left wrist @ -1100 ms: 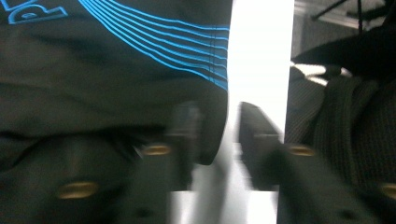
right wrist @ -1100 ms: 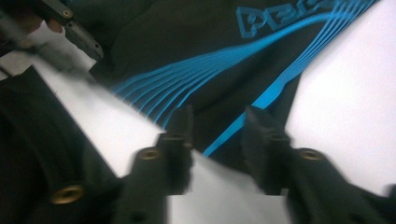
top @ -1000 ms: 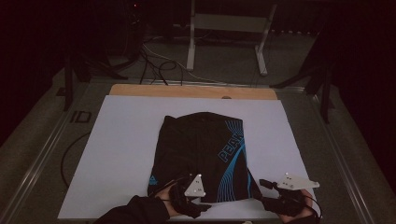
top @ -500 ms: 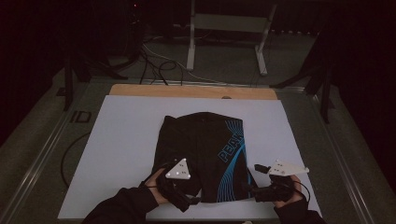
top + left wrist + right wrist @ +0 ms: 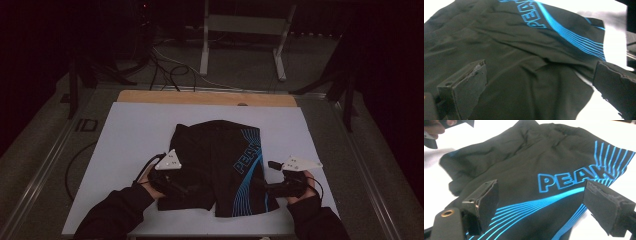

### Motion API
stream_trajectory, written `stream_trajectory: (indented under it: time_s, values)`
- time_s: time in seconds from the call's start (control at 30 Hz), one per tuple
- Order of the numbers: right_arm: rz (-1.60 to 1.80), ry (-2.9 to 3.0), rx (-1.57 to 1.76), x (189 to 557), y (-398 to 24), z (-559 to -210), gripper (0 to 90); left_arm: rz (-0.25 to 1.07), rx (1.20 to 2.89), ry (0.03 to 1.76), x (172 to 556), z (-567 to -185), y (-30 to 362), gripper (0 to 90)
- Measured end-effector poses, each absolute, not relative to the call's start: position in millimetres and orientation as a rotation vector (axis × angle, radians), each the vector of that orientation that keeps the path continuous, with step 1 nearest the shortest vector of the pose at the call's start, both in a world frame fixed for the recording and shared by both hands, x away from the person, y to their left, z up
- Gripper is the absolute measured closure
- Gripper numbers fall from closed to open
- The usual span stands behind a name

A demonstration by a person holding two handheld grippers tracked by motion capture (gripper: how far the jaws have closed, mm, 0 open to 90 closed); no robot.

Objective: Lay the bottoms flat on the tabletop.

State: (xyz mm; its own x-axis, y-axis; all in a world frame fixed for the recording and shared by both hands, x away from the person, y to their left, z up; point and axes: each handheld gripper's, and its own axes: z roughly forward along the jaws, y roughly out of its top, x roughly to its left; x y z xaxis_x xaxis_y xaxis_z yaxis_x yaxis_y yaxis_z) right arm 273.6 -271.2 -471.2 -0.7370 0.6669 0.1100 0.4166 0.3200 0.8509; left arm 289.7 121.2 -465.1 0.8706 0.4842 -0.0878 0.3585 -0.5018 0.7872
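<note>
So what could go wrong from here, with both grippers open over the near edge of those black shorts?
1. Both the left gripper and right gripper stand open above the shorts; closing now may pinch only the top layer.
2. The fabric is wrinkled near the left leg, so a pull may bunch it.
3. Uneven pulls could drag the shorts off the white board.

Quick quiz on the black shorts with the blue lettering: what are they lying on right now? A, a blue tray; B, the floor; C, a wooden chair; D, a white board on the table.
D: the shorts lie spread flat on the white board, with white showing past their edges on every side in the high view.
</note>
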Motion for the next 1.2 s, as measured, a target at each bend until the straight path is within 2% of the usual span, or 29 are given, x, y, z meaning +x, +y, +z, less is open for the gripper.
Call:
stream_trajectory:
  time_s: [0.47,0.97,1.1,1.2]
  values:
    - [1.383,2.27,1.042,325,-275,-476,13.5,0.276,2.109,0.793,342,-477,152,0.5]
    - [1.357,2.193,1.102,374,-285,-482,13.4,0.31,2.059,0.924,391,-485,159,0.5]
    - [1.272,2.205,1.158,385,-282,-487,11.5,0.367,2.051,0.929,404,-488,158,0.5]
    - [1.235,2.213,1.207,396,-275,-496,9.7,0.31,2.026,0.998,420,-490,157,1.1]
